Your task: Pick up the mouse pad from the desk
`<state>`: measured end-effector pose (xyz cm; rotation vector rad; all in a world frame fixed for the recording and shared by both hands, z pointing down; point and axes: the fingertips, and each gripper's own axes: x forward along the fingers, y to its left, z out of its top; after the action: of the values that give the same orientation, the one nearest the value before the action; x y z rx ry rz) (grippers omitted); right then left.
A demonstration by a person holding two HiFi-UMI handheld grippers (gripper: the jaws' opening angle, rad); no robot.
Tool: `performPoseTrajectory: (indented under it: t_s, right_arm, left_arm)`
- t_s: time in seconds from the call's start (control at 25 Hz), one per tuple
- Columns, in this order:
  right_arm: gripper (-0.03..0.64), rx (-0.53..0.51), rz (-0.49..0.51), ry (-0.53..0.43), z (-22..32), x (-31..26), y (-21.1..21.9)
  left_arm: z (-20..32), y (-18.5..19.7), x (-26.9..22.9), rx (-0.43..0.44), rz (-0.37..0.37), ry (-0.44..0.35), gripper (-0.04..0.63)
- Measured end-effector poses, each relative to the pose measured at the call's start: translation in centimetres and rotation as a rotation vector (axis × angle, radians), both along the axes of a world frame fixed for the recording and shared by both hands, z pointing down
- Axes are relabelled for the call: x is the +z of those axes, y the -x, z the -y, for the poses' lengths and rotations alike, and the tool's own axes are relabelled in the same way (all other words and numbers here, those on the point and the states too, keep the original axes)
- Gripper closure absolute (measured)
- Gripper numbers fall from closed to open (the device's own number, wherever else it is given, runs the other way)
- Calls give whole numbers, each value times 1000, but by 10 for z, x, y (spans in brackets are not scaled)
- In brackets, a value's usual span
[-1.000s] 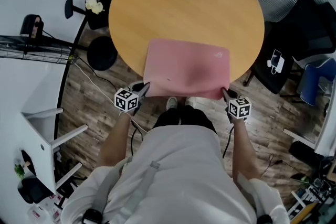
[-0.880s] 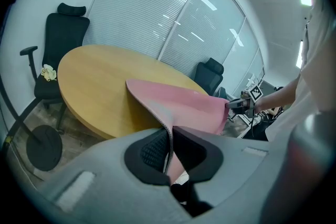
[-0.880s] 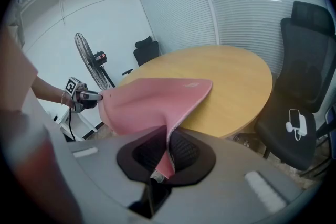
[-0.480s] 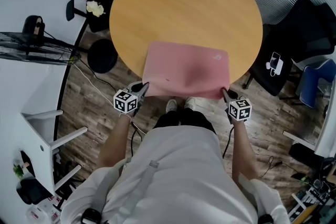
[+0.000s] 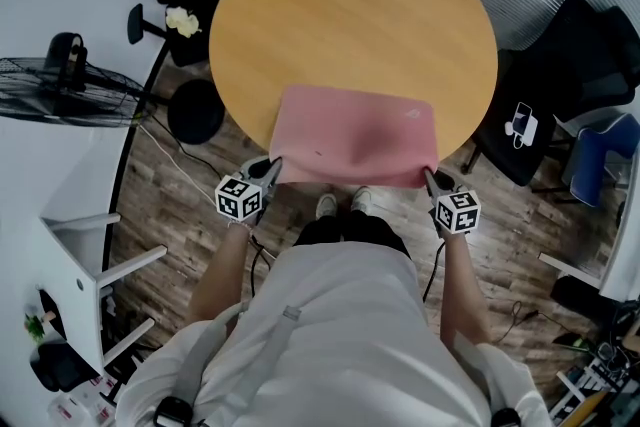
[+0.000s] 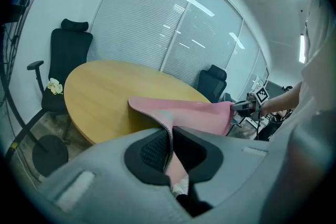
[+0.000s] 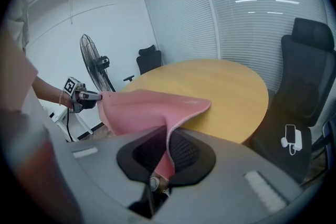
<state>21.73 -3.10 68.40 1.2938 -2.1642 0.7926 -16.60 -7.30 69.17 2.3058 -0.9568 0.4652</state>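
Note:
The pink mouse pad (image 5: 355, 137) hangs stretched between my two grippers at the near edge of the round wooden table (image 5: 350, 10). My left gripper (image 5: 273, 165) is shut on the pad's near left corner, and my right gripper (image 5: 428, 174) is shut on its near right corner. The left gripper view shows the pad (image 6: 184, 113) pinched edge-on between the black pads, its far side sagging toward the tabletop (image 6: 100, 97). Seen from the right gripper view, the pad (image 7: 142, 110) runs across to the left gripper (image 7: 97, 96).
Black office chairs (image 5: 560, 65) stand to the table's right, one with a phone on a cable (image 5: 527, 118). A standing fan (image 5: 70, 90) and a white shelf (image 5: 75, 245) are at the left. A dark stool base (image 5: 195, 105) sits on the wood floor.
Both grippers have risen a little with the pad's near edge, lifting it higher off the table. The grips are unchanged.

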Motion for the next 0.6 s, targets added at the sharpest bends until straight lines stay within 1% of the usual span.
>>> performPoseTrajectory:
  t_s: [0.2,0.6]
  right_arm:
    - [597,10,-4,-30,4,-13,1]
    - [597,16,-9,-81,14,-32,-2]
  left_arm:
    - [4,1,-13,-31,-5,-26,575]
    - [20,0,-39,-60,-3,-88,575]
